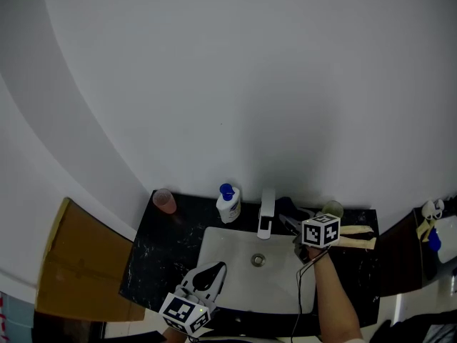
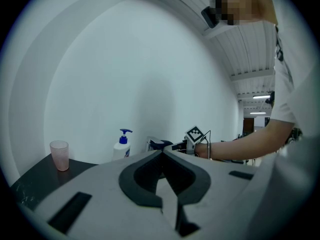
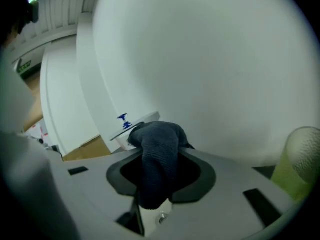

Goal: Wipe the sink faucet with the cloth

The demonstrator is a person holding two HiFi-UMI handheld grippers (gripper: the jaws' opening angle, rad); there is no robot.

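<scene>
Pinching the cloth (image 3: 160, 159) beside the faucet (image 1: 266, 211) are the right tongs (image 3: 155, 133); left tongs (image 2: 162, 153) sit closed, empty.

No legible text or labels

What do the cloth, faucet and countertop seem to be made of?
The cloth is dark blue knitted or terry fabric, matte; fine ribbing shows. The faucet looks like metal, smooth with a pale sheen, possibly coated plastic. The countertop is black stone or stone-look slab, glossy, with white flecks.
</scene>
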